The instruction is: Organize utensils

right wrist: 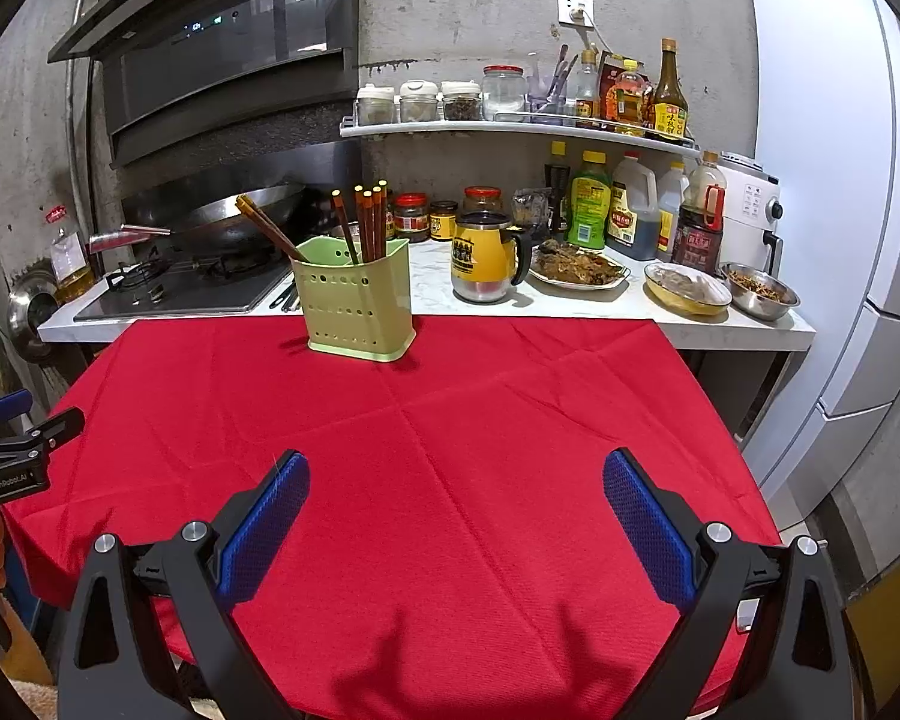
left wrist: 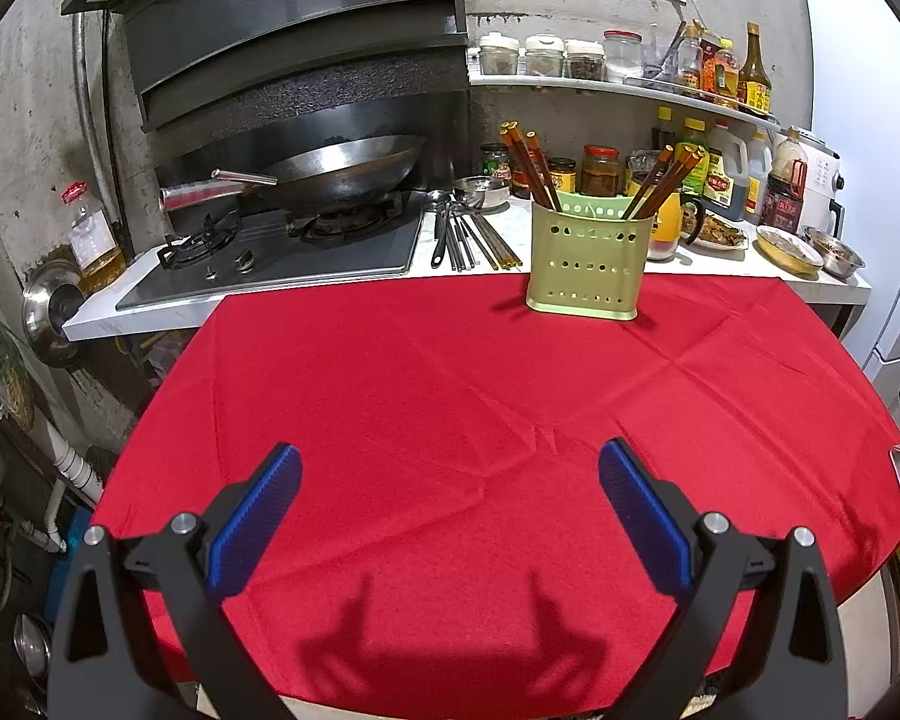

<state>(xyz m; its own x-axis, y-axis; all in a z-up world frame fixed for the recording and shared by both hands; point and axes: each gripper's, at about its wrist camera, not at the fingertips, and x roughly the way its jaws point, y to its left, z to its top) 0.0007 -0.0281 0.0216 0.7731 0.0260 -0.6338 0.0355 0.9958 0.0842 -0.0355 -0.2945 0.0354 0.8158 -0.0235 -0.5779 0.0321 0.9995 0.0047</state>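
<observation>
A light green perforated utensil holder point(left wrist: 588, 258) stands at the far edge of the red tablecloth point(left wrist: 450, 396); it also shows in the right wrist view point(right wrist: 357, 306). Brown chopsticks point(left wrist: 528, 165) lean in its left and right compartments point(right wrist: 369, 222). Loose spoons and chopsticks point(left wrist: 468, 234) lie on the white counter beside the stove. My left gripper point(left wrist: 450, 462) is open and empty over the cloth's near half. My right gripper point(right wrist: 456, 468) is open and empty, also over the near half. The left gripper's side shows at the right wrist view's left edge point(right wrist: 18, 450).
A wok point(left wrist: 330, 171) sits on the gas stove point(left wrist: 282, 246) at back left. A yellow mug point(right wrist: 486, 258), plates and bowls of food point(right wrist: 687, 288), jars and sauce bottles point(right wrist: 630, 210) crowd the counter behind the table. A white fridge point(right wrist: 840, 210) stands at right.
</observation>
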